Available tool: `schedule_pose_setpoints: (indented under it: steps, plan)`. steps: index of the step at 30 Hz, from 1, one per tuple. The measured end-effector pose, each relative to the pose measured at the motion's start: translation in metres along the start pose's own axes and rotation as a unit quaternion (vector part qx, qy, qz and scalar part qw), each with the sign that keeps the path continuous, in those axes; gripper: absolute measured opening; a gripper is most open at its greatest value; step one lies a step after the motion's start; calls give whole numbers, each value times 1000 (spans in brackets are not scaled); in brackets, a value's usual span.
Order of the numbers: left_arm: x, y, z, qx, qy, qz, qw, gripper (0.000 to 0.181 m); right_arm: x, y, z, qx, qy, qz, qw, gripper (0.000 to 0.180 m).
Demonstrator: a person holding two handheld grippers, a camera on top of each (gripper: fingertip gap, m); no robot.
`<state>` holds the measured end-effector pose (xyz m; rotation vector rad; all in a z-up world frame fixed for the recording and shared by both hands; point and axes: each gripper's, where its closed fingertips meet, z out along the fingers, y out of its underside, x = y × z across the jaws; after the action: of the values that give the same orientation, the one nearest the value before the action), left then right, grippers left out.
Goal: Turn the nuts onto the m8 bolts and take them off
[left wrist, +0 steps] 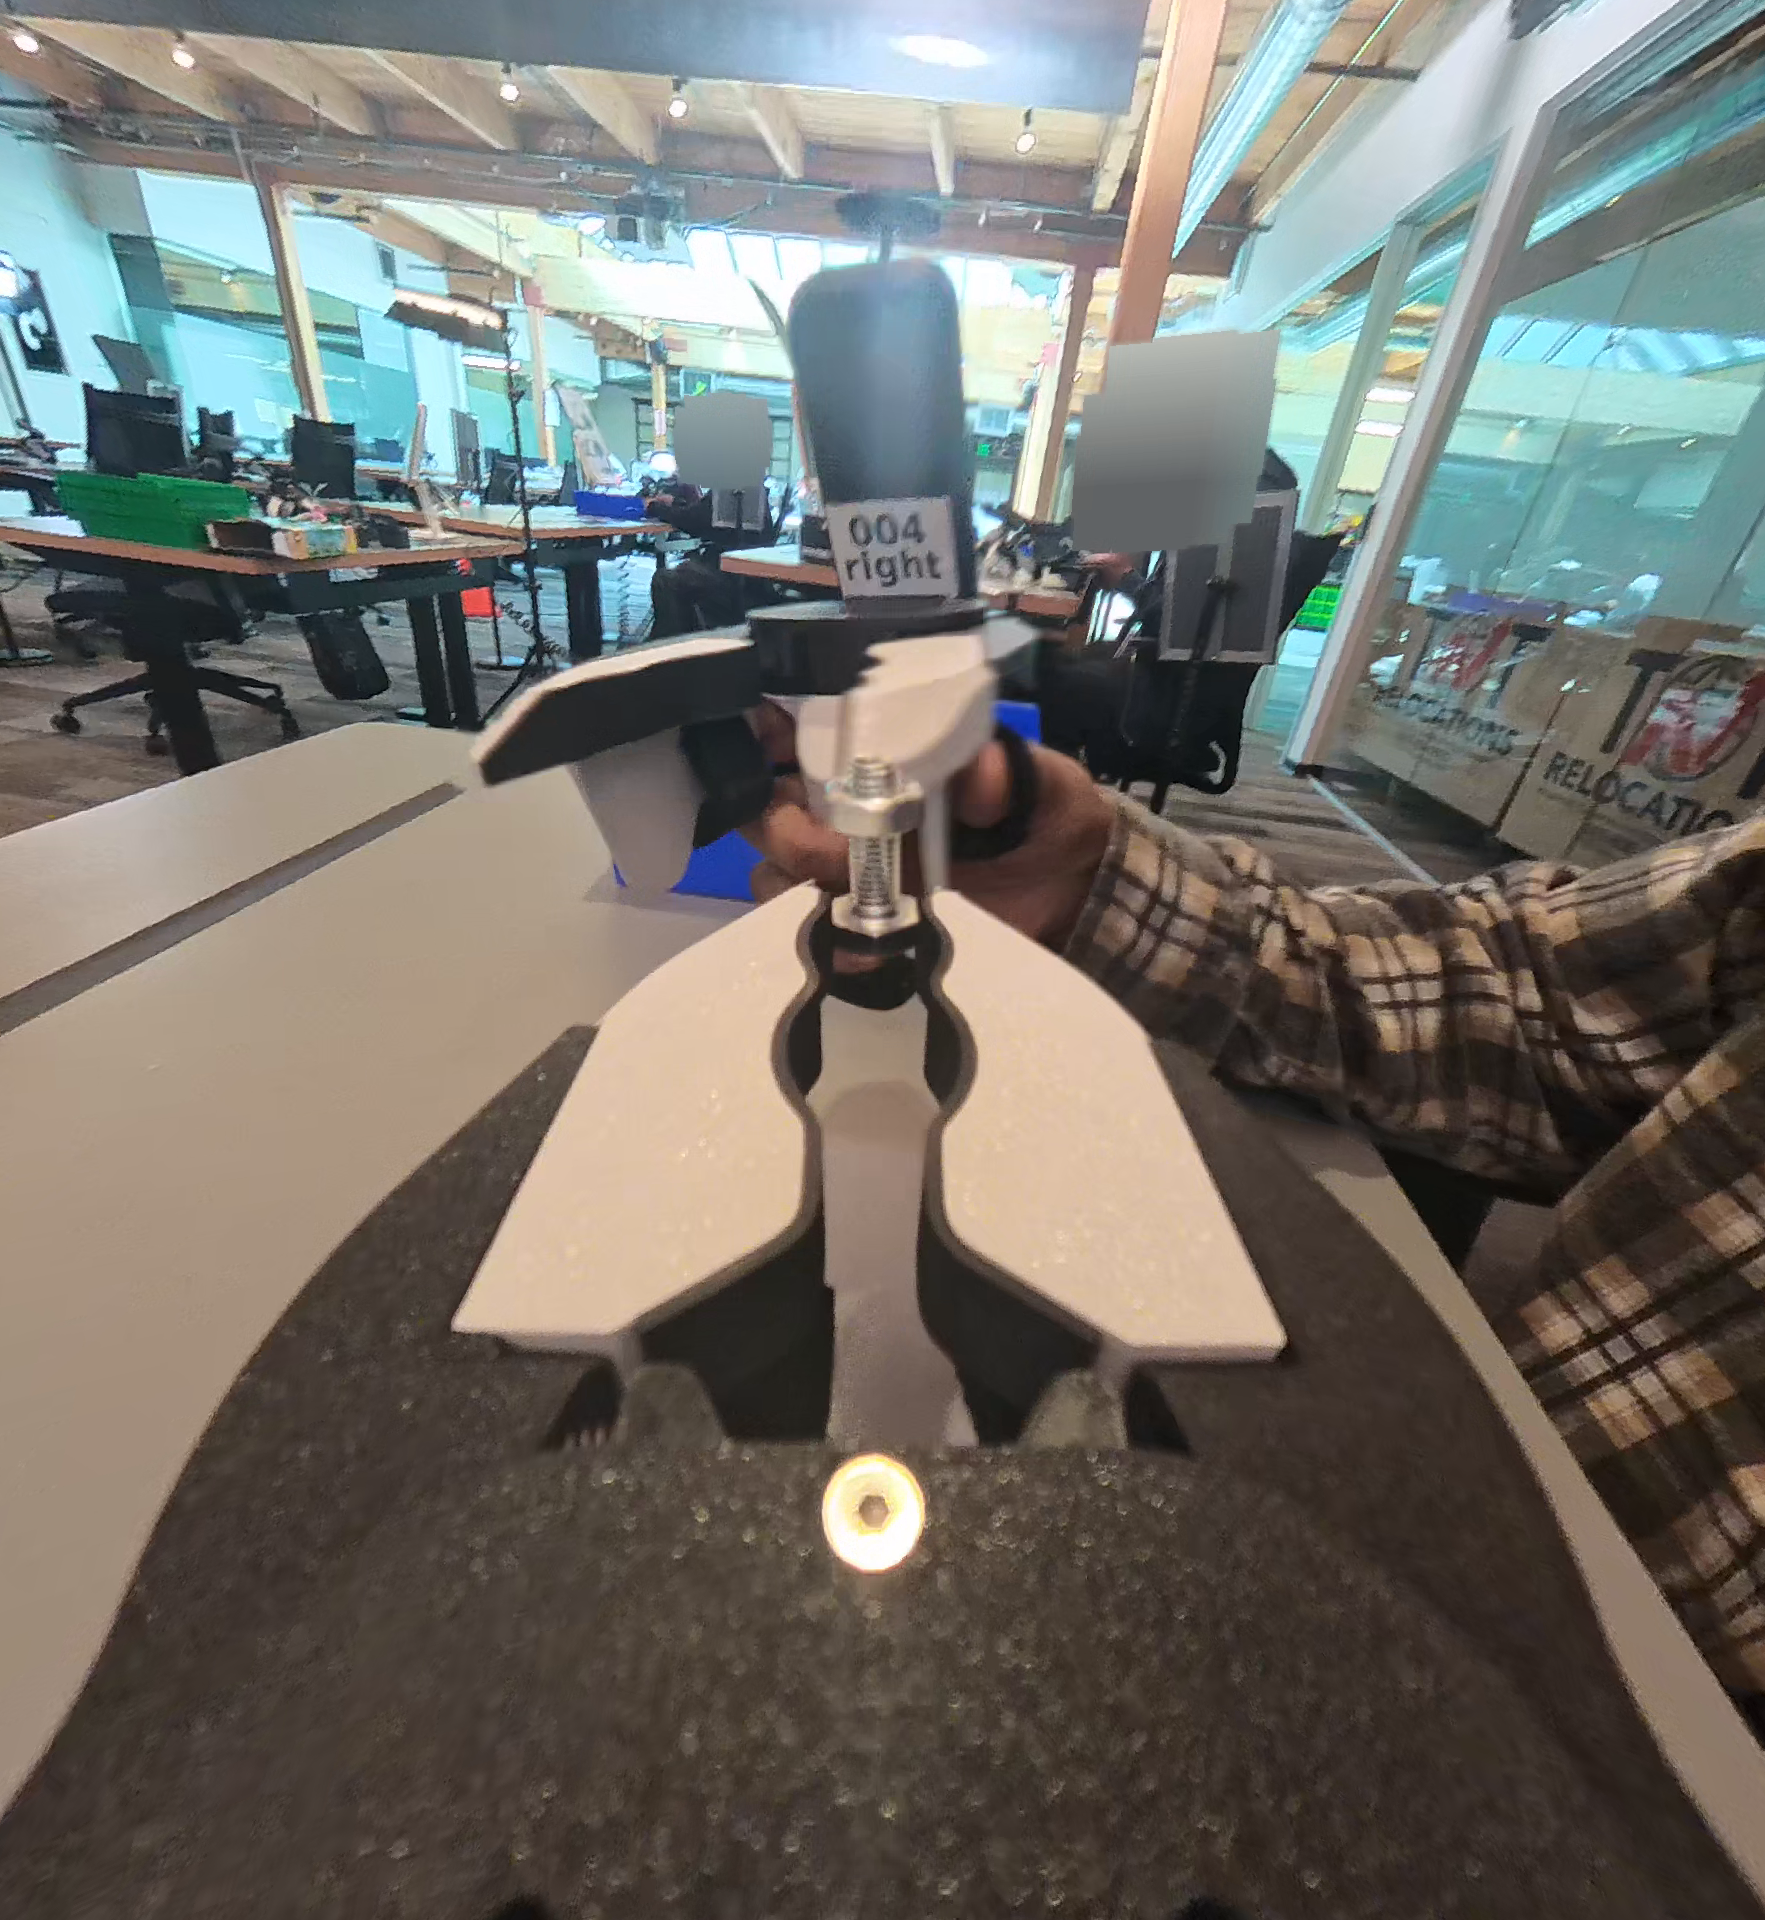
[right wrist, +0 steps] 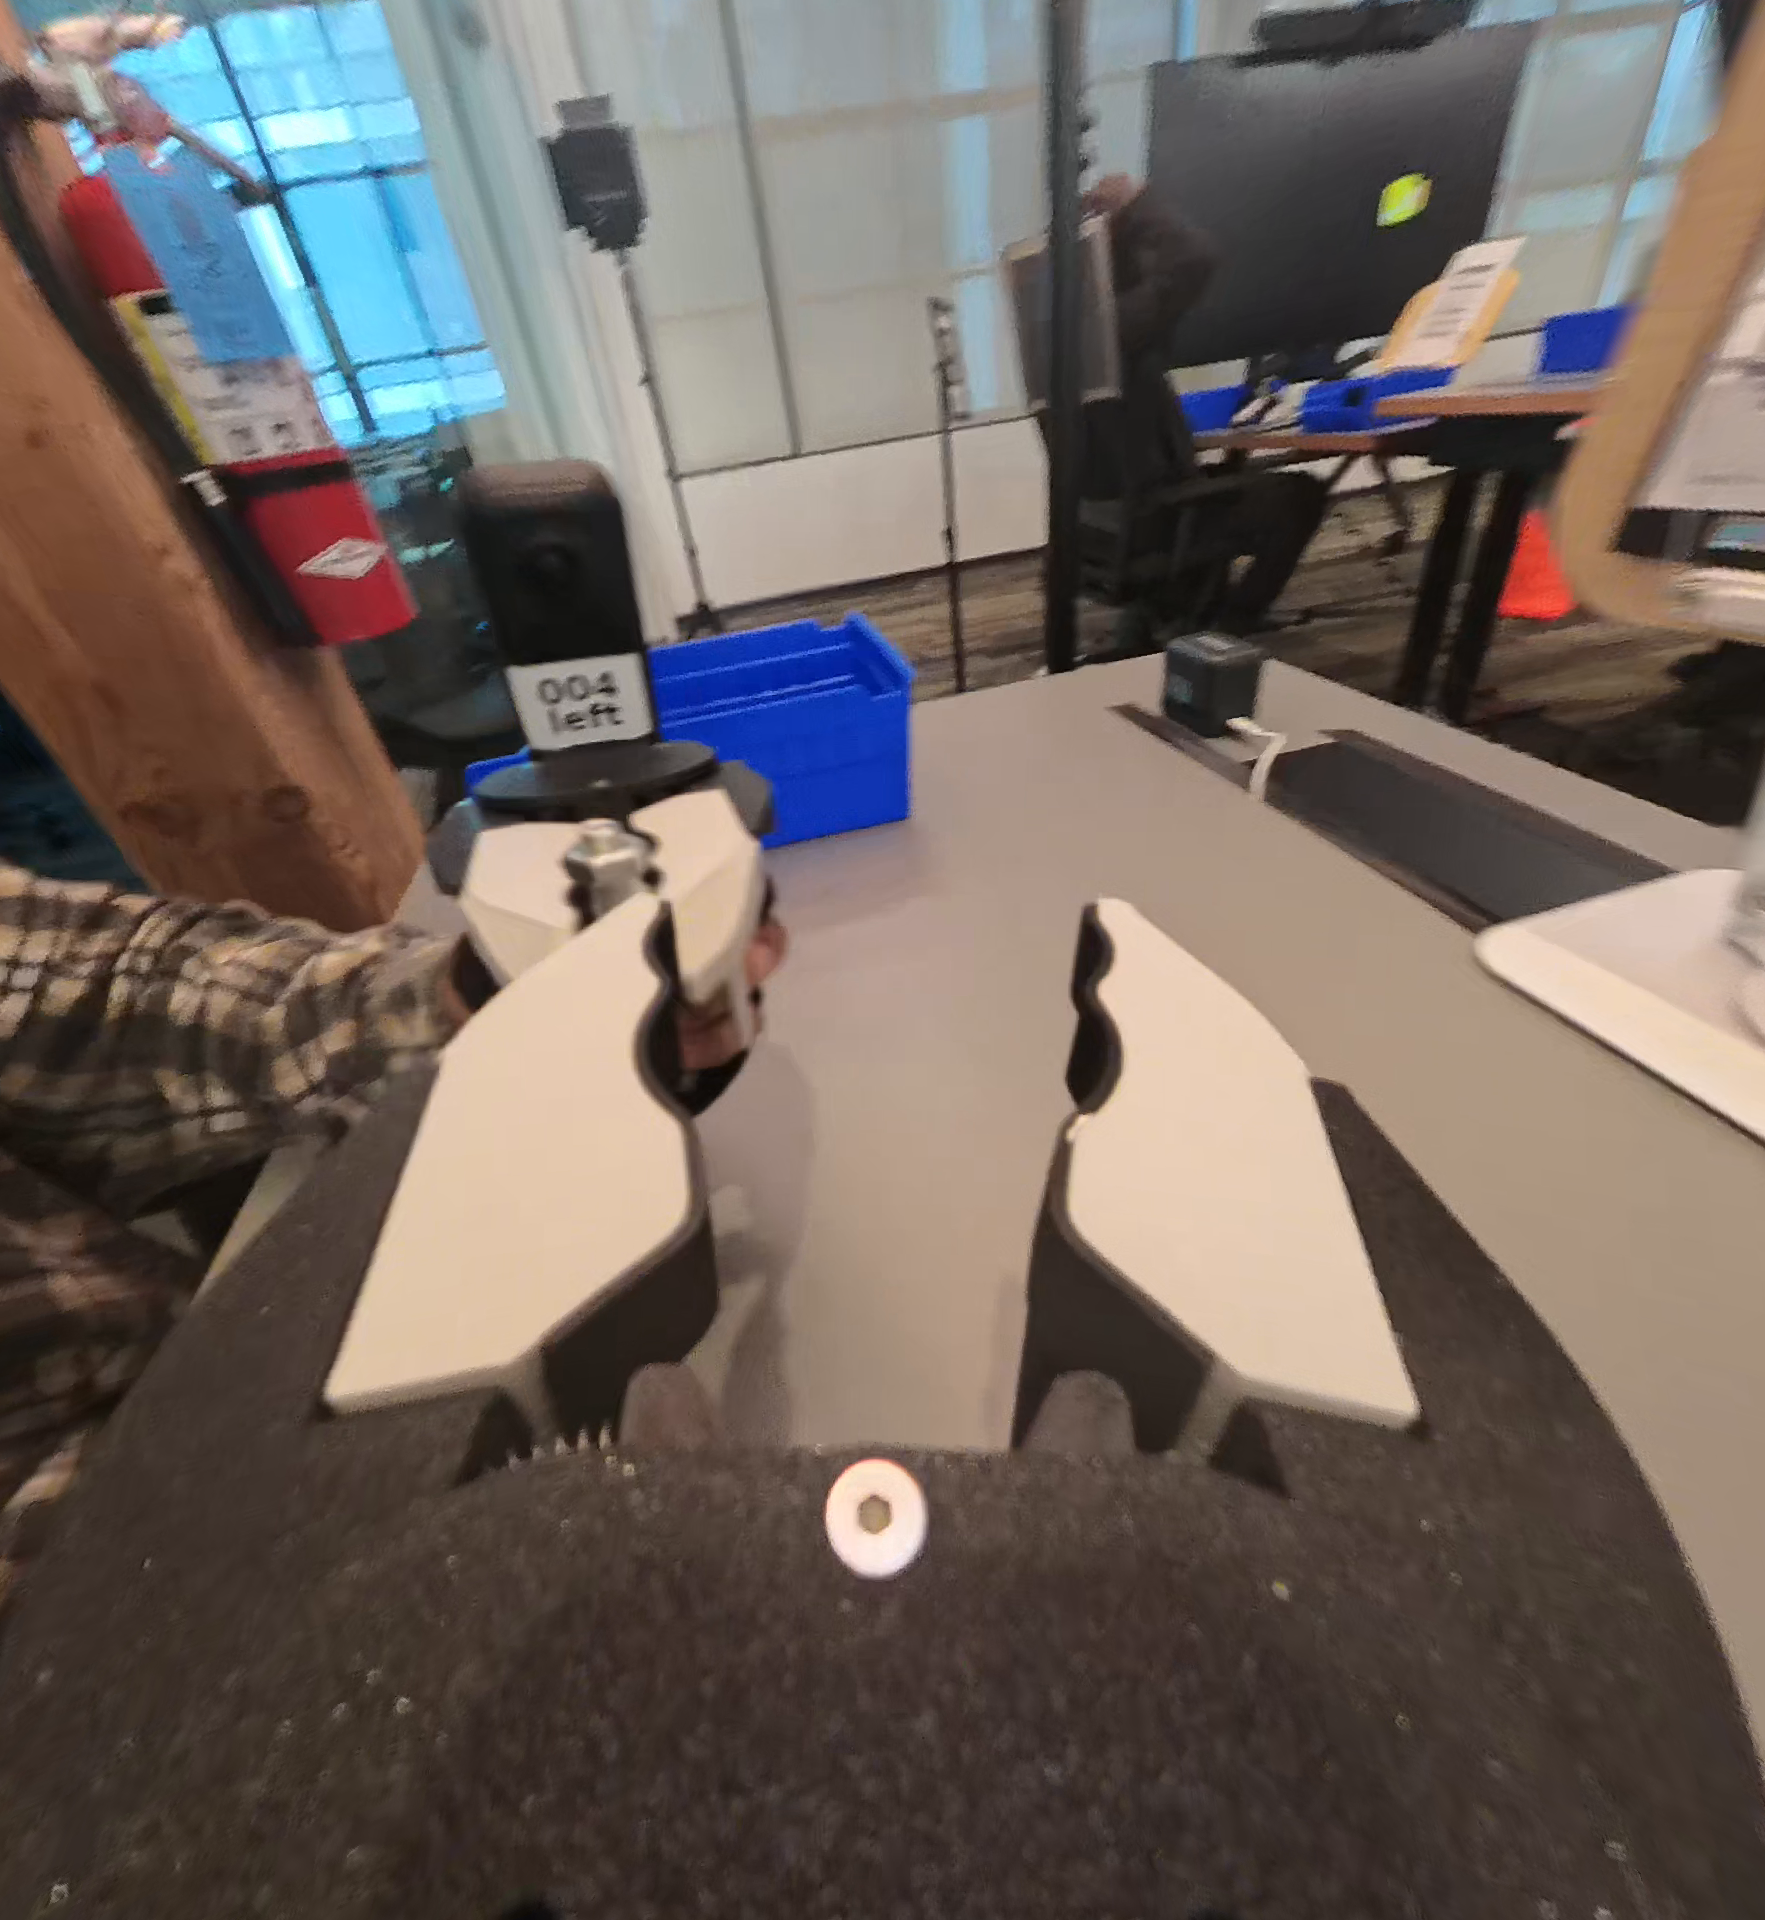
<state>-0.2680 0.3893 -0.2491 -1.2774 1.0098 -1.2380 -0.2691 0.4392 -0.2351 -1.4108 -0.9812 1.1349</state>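
Left wrist view: the left gripper [left wrist: 873, 935] has its fingers clenched on the head of an upright bolt [left wrist: 870, 862], a nut [left wrist: 873, 805] threaded near its top, above the grey bench [left wrist: 234, 1039]

Right wrist view: the right gripper [right wrist: 873, 997] has its fingers released and spread, holding nothing; the bolt stands just left of them

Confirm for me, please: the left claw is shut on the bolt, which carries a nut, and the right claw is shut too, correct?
Not quite: the right claw is open and empty, as the right wrist view shows. The left claw is indeed shut on the bolt, which carries a nut.
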Motion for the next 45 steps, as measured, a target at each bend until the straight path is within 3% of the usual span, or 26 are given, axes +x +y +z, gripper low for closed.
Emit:
schedule_pose_setpoints:
  steps: [3,8,11,14,18,22,27,32,35,38,41,45]
  plan:
    - [0,-3,-1,7,2,-3,1000,14,2,-14,-13,39,-3,14,999,74]
    - [2,1,2,-1,6,-4,1000,14,-30,-13,11,28,-61,-1,998,77]
    - [3,2,4,-5,4,3,1000,14,-20,-4,13,9,-40,1,999,82]
    - [3,-2,1,6,7,-2,1000,14,7,-6,-7,18,16,2,1000,75]
    - [2,-2,1,5,7,-4,1000,14,-12,-21,-7,64,-34,9,997,76]
    - [4,1,4,-2,11,-2,1000,14,-30,-12,13,33,-58,-11,998,77]
    - [5,-2,2,3,11,0,1000,14,5,-11,-11,44,4,8,999,74]
    - [4,1,4,-1,11,-3,1000,14,-28,-14,7,44,-58,-11,997,77]
    - [4,1,4,-5,6,5,1000,14,-20,-2,12,8,-31,-20,999,81]
    - [4,-2,1,4,9,1,1000,14,-2,-7,-5,24,-3,-9,1000,74]
    - [4,-1,3,-1,8,5,1000,14,-13,-17,-5,53,-34,1,998,76]
    - [6,2,5,-7,11,6,1000,14,-27,-5,14,12,-47,-20,999,78]
